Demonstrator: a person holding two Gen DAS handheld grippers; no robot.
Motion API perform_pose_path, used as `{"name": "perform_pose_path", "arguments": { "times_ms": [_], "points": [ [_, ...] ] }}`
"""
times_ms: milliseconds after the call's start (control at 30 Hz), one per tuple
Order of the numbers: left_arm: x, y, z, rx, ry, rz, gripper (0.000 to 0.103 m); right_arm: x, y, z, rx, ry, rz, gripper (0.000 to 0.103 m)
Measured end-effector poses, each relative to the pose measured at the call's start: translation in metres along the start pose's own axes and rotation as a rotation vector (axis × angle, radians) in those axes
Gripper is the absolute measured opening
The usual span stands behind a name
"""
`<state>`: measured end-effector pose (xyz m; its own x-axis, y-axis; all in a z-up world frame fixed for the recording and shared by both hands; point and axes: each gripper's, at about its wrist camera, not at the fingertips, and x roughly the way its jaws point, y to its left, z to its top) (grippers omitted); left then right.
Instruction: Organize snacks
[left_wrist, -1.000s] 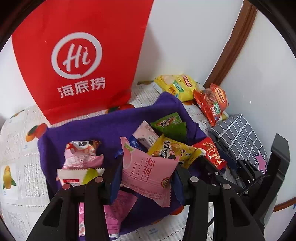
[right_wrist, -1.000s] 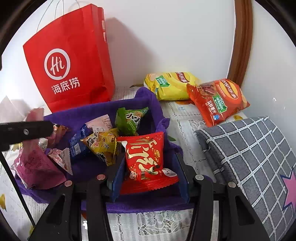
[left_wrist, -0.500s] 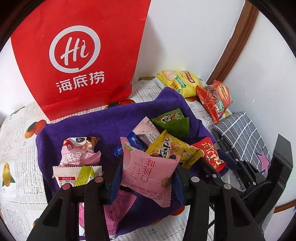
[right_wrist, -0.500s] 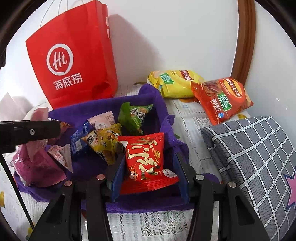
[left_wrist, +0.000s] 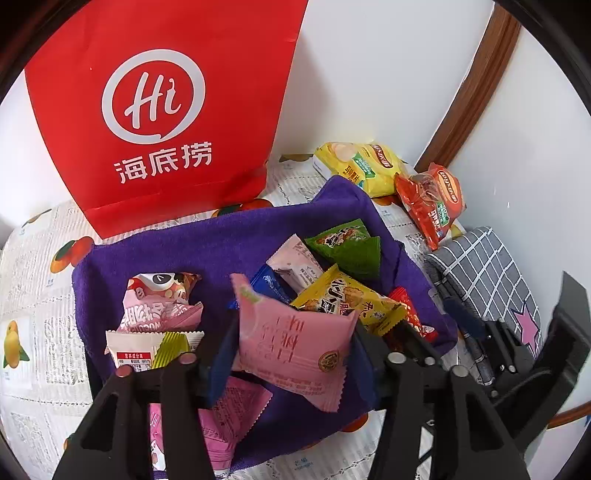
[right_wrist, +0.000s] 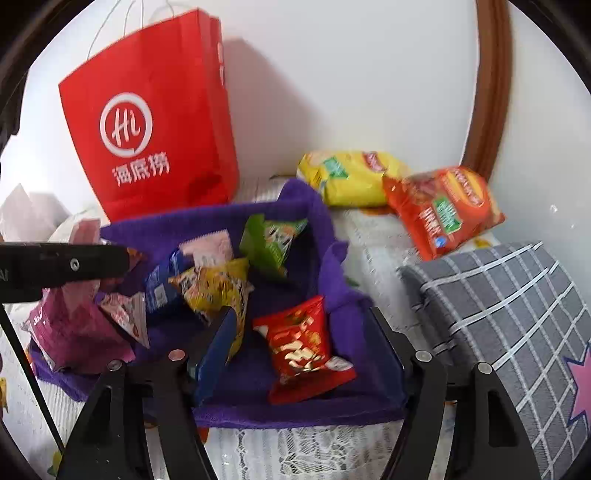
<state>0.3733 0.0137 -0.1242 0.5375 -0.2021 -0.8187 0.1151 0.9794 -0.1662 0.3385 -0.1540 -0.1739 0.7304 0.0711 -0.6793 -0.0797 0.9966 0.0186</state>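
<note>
While both tools' jaws are just opening, the red packet (right_wrist: 303, 347) is lying loose between the right tool (right_wrist: 306, 354) jaws on the purple cloth (right_wrist: 295, 406); the pink packet (left_wrist: 295, 336) is sitting tilted between the left tool (left_wrist: 291, 350) jaws, contact unclear.

Both tools — left tool (left_wrist: 291, 343), right tool (right_wrist: 301, 347) — black plastic, blue-padded fingers, silver screws.

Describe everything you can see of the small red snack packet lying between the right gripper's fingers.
The red snack packet is a small glossy foil pouch with gold characters, a white patch at one corner and crimped ends. It lies flat and slightly skewed on the purple cloth, near its front edge. The right gripper straddles it; its jaws have just been opening and now stand clear of both sides, so it is released. No other snack touches it in this view.
</note>
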Motion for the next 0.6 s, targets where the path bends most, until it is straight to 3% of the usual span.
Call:
{"name": "perform_pose_path", "arguments": {
  "times_ms": [167, 333, 500, 600],
  "points": [
    [-0.007, -0.001, 0.002, -0.004, -0.017, 0.028, 0.067, -0.011, -0.006, 0.004, 0.018, -0.043, 0.008, 0.075],
    [-0.030, -0.004, 0.001, -0.005, -0.047, 0.008, 0.067, -0.029, -0.010, 0.005, 0.042, -0.078, 0.043, 0.075],
    [-0.063, -0.012, -0.014, 0.012, -0.076, 0.001, 0.071, -0.050, -0.006, -0.003, 0.080, -0.004, 0.122, 0.075],
    [-0.084, -0.015, -0.033, 0.020, -0.086, 0.022, 0.071, -0.079, 0.002, -0.010, 0.064, 0.011, 0.096, 0.075]
  ]
}}
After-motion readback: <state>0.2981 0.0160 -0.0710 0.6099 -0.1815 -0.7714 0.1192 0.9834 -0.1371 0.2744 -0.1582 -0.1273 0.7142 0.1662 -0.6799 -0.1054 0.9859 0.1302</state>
